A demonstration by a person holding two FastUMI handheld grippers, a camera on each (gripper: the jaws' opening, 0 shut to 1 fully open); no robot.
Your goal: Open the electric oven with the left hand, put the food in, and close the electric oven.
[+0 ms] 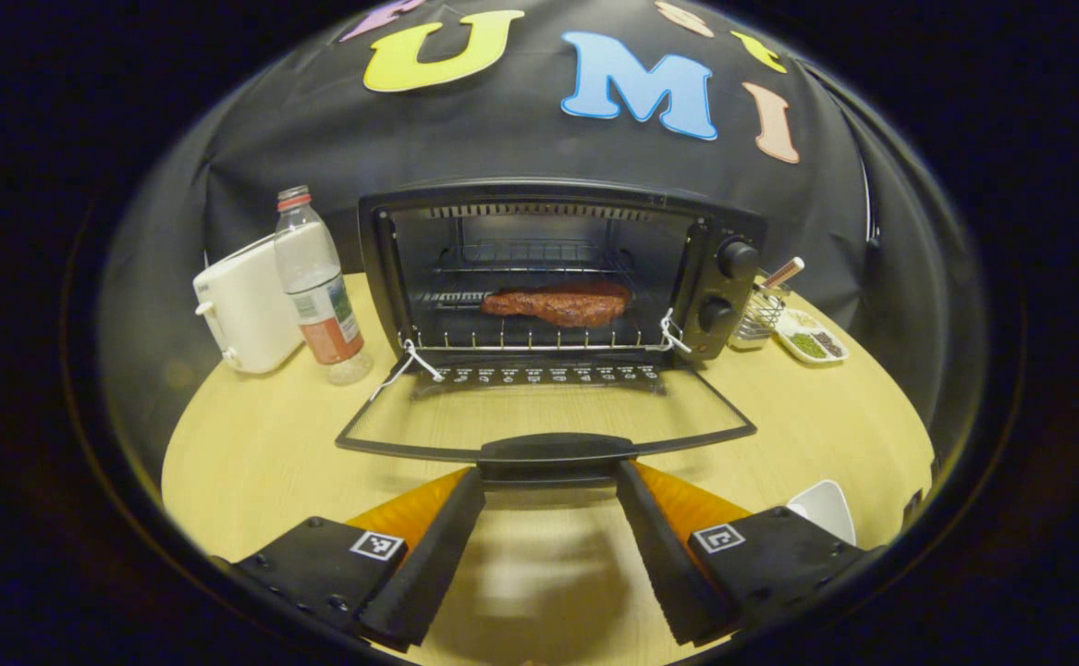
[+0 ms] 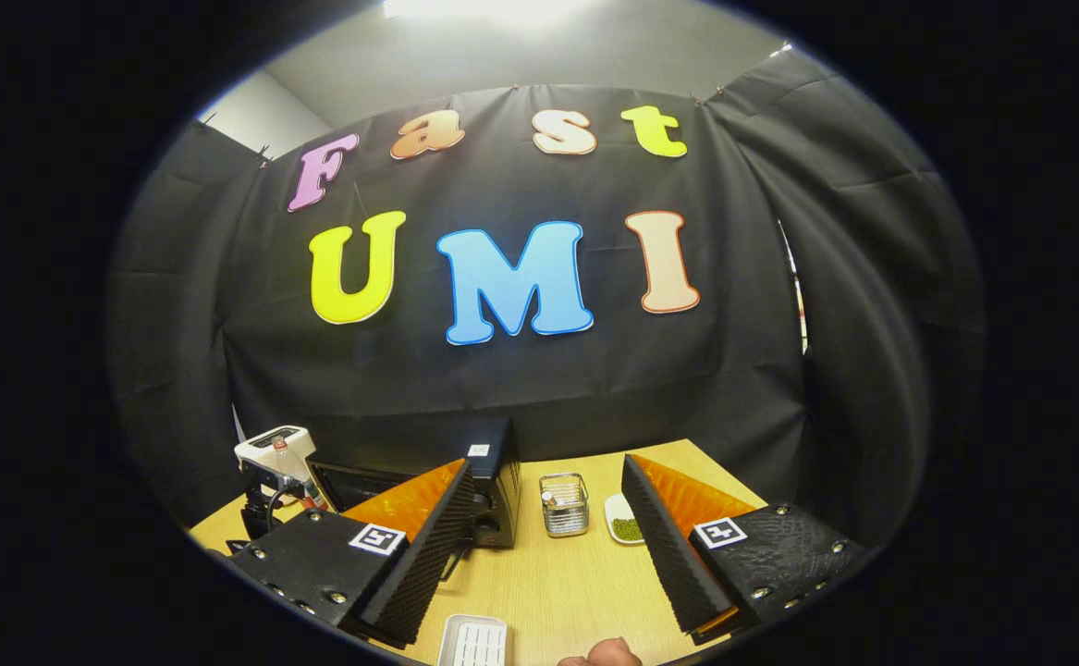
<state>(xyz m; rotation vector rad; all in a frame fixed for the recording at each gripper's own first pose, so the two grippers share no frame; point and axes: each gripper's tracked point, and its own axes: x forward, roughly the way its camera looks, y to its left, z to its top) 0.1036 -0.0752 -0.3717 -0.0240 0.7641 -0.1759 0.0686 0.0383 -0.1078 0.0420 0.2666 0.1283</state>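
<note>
Fingers (image 1: 451, 527) wide apart at door handle (image 1: 553, 453)

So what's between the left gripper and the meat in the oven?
In the left gripper view, the lowered oven door, its handle at the left gripper, then the rack's front edge before the meat.

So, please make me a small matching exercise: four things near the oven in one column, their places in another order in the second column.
Things:
1. meat
2. bottle
3. oven door
4. left tool

Places:
A. at the door handle, fingers on either side
B. on the rack inside the oven
C. folded down flat, open
D. left of the oven, beside a white appliance

Pairs: 1-B, 2-D, 3-C, 4-A
</note>
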